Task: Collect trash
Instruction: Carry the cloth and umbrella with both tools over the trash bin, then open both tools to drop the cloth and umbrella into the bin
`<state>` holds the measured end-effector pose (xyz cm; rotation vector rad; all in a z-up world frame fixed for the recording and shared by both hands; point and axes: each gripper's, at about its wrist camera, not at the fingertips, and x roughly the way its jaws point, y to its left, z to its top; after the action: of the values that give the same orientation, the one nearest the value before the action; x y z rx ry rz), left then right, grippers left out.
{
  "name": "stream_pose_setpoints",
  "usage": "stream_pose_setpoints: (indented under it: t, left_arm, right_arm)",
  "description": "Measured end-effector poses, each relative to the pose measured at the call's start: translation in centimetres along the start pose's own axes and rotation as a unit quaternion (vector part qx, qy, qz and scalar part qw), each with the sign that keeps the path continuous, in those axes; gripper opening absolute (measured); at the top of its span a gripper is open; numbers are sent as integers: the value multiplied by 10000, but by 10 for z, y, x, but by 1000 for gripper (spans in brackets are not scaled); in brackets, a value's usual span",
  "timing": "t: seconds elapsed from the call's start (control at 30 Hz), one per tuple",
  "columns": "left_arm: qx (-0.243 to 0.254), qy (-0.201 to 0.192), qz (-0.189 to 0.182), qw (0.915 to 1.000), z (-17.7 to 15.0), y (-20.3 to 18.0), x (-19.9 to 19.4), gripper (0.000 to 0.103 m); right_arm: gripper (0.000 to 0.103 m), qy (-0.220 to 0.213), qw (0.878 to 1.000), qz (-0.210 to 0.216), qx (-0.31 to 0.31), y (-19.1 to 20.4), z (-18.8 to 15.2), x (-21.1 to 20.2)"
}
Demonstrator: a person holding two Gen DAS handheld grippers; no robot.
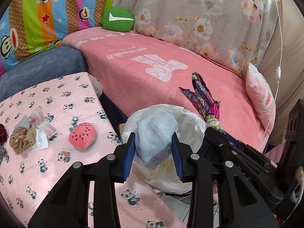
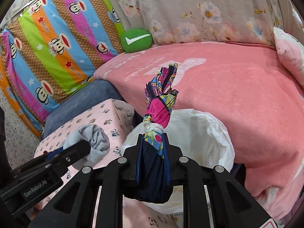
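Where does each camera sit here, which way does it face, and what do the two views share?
Left wrist: on the left tool, looking along its fingers at the pale blue sock it grips over the white bin bag; the right tool enters at right.
Right wrist: on the right tool, facing the patterned cloth bundle it grips; the left tool enters at lower left.
Shared: bag, pink blanket, green cushion.

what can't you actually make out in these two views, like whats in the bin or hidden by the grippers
- Inside of the white bin bag: left wrist view, blocked by the light blue sock in the left gripper; right wrist view, by the colourful tied cloth bundle in the right gripper.
- Small pile of scraps on the panda cloth: too crumpled to identify.
- Dark red item: cut off by the left edge.
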<state>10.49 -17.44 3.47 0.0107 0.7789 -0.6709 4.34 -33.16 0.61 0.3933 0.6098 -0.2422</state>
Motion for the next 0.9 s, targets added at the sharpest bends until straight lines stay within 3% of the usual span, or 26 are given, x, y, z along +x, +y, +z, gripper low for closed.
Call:
stream_pose_setpoints:
  t: [0.23, 0.3, 0.37, 0.4, 0.5, 0.9]
  left_arm:
    - [119, 54, -137, 9998, 6, -17, 14, 39]
    - [82, 44, -170, 9998, 8, -19, 15, 49]
    - [-15, -88, -107, 9999, 9, -18, 13, 76]
    - [-49, -154, -71, 9998, 9, -17, 11, 78]
    - [-36, -172, 46, 9998, 9, -15, 10, 78]
    - [-181, -178, 340, 9991, 1, 10, 2, 78]
  right_arm:
    - [22, 16, 9999, -62, 77, -12, -4, 3]
    - [25, 1, 9999, -111, 110, -13, -3, 4]
    - [32, -22, 9997, -184, 139, -15, -3, 4]
    - [34, -35, 9997, -212, 142, -16, -4, 4]
    - [40, -61, 9995, -274, 149, -17, -5, 4]
    - [41, -16, 9998, -178, -39, 2, -8, 5]
